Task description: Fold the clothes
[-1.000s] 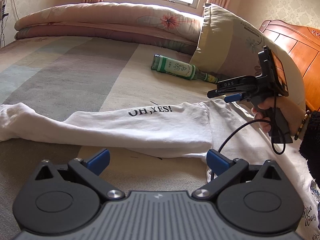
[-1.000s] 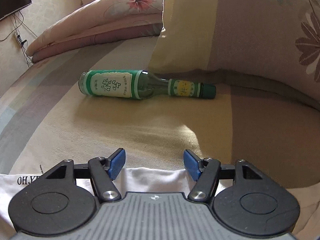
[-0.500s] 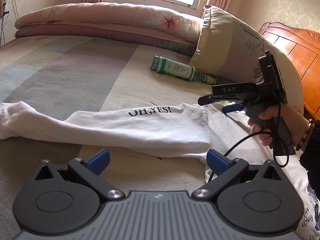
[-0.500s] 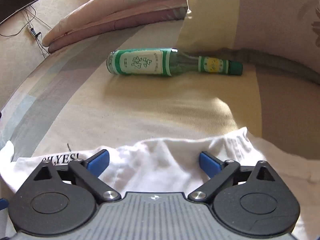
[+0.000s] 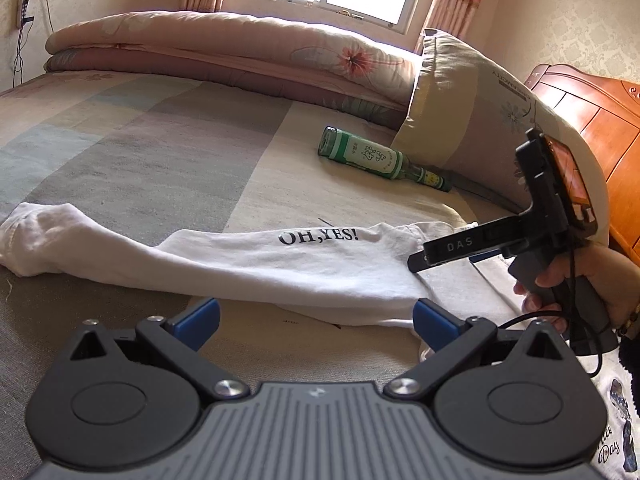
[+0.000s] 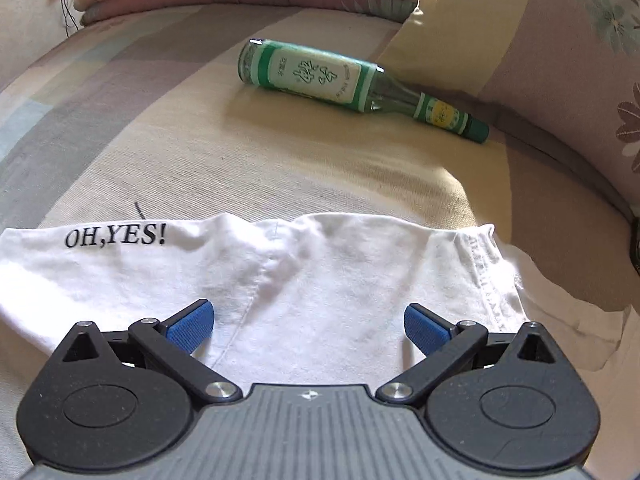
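A white long-sleeved shirt (image 5: 280, 264) printed "OH,YES!" lies on the bed, one sleeve folded across to the left. My left gripper (image 5: 316, 316) is open just short of the shirt's near edge, nothing between its blue pads. My right gripper (image 6: 308, 322) is open wide and hovers over the shirt (image 6: 320, 272) near the sleeve seam and shoulder, holding no cloth. In the left wrist view a person's hand (image 5: 592, 280) holds it at the right, its black finger (image 5: 452, 248) reaching over the shirt's right part.
A green glass bottle (image 5: 372, 158) (image 6: 320, 76) lies on its side beyond the shirt, against a large pillow (image 5: 472, 120). Folded quilts (image 5: 224, 48) line the far side of the bed. A wooden headboard (image 5: 592, 120) stands at the right.
The right gripper's jaws have spread wider, and it has drawn back and leftward over the shirt, which now fills more of its view. The left gripper has stayed put.
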Demonstrator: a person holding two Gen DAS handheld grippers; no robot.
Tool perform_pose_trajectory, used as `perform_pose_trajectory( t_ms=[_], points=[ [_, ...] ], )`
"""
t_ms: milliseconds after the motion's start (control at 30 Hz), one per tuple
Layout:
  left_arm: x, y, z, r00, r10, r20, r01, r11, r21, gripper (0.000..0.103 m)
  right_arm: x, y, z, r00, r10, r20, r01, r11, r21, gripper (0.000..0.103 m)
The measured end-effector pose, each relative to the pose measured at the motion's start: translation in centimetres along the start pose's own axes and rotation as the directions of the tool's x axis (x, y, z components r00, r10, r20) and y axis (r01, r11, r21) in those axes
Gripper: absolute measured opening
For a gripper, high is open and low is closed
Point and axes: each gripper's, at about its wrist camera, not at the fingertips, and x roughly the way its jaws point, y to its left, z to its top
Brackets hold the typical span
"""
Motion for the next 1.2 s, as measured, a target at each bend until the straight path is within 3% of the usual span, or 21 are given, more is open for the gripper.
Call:
perform_pose_trajectory(
  t_ms=[200,333,467,600,767,833,933,1067,1200],
  points=[
    [-0.6,0.5,0.2,1.0,0.01,0.015,-0.01,1.0,-0.01,0.102,2.4,-0.5,3.0,0.99,-0.047,0.13,0.041,0.998,0.045,0.103],
    [-1.0,0.9,0.4,1.0,0.001,0.026,0.0,1.0,-0.029,0.102,-0.5,-1.3,2.6,0.984,-0.023,0.175,0.014,0.998,0.055,0.103],
    [-1.3,1.0,0.4,0.999,-0.006,0.033,0.007,0.999,-0.033,0.102,-3.8,-2.6,0.1,0.991,0.012,0.135,-0.023,0.996,0.082,0.103],
    [-1.4,0.9,0.3,0.999,-0.006,0.033,0.008,0.999,-0.036,0.102,-2.3,-3.6,-2.4,0.998,-0.053,0.039,0.049,0.995,0.086,0.103],
    [-1.5,0.5,0.3,0.999,0.007,0.037,-0.006,1.0,-0.012,0.102,0.1,-3.9,-1.2,0.981,-0.112,0.159,0.1,0.992,0.081,0.103],
    [-1.5,0.5,0.4,0.999,0.008,0.037,-0.007,1.0,-0.016,0.102,0.3,-3.9,0.0,0.983,-0.123,0.135,0.113,0.99,0.08,0.103],
    [-1.5,0.3,0.4,0.999,-0.004,0.04,0.005,1.0,-0.015,0.102,-2.6,-4.3,-0.6,0.987,-0.065,0.15,0.052,0.995,0.088,0.103],
    [-1.4,-0.2,0.4,0.999,-0.02,0.04,0.02,1.0,-0.015,0.102,-8.7,-4.8,-5.2,0.988,-0.046,0.148,0.038,0.998,0.054,0.103],
    [-1.2,-1.5,0.1,0.998,-0.041,0.036,0.041,0.999,-0.002,0.102,-12.8,-5.3,-12.7,0.99,-0.081,0.115,0.07,0.992,0.103,0.103]
  ],
)
